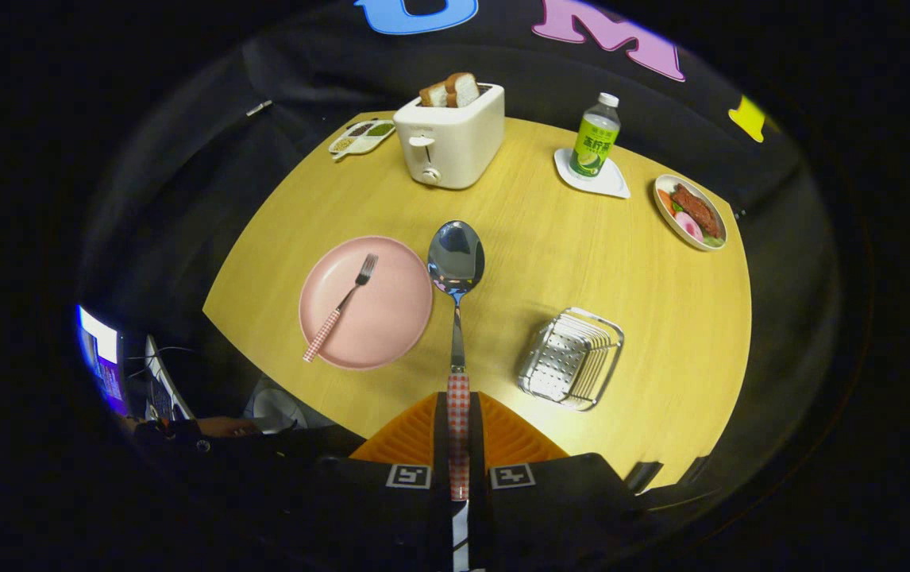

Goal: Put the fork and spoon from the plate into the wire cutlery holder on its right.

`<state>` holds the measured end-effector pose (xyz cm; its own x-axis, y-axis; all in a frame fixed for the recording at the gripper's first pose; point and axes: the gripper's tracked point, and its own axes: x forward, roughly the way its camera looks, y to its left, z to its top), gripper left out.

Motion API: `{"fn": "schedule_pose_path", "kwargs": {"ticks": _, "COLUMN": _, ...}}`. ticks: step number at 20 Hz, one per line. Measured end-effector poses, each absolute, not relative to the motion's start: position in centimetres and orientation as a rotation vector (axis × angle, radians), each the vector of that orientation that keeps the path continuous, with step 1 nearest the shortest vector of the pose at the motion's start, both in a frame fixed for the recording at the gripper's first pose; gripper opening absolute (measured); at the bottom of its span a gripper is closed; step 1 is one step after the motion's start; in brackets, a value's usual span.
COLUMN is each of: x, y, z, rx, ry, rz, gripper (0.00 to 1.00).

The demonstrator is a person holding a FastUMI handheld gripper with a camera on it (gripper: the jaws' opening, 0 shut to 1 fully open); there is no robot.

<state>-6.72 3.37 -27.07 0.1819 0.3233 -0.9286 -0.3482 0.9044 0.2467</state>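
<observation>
One wooden table (550, 262) | hand-held gripper (459, 421) clamps spoon (456, 262) | black cloth walls

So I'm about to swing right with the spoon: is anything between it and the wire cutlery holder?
Nothing visible. The gripper is shut on the spoon by its checked handle, bowl forward above the table. Bare wood lies between it and the wire cutlery holder. The fork is on the pink plate.
</observation>
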Motion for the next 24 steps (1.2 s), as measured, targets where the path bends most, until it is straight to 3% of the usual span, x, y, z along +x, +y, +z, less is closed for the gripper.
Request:
{"fn": "schedule_pose_path", "kwargs": {"ticks": 9, "x": -9.4, "y": -5.7, "z": -29.5, "rx": -0.177, "ry": 1.617, "rz": 0.455, "gripper": 0.12}}
{"fn": "schedule_pose_path", "kwargs": {"ticks": 15, "x": -9.3, "y": -6.4, "z": -31.2, "rx": -0.259, "ry": 1.839, "rz": 0.49, "gripper": 0.12}}
{"fn": "schedule_pose_path", "kwargs": {"ticks": 24, "x": -6.6, "y": -6.1, "z": -34.0, "rx": -0.355, "ry": 1.994, "rz": 0.442, "gripper": 0.12}}
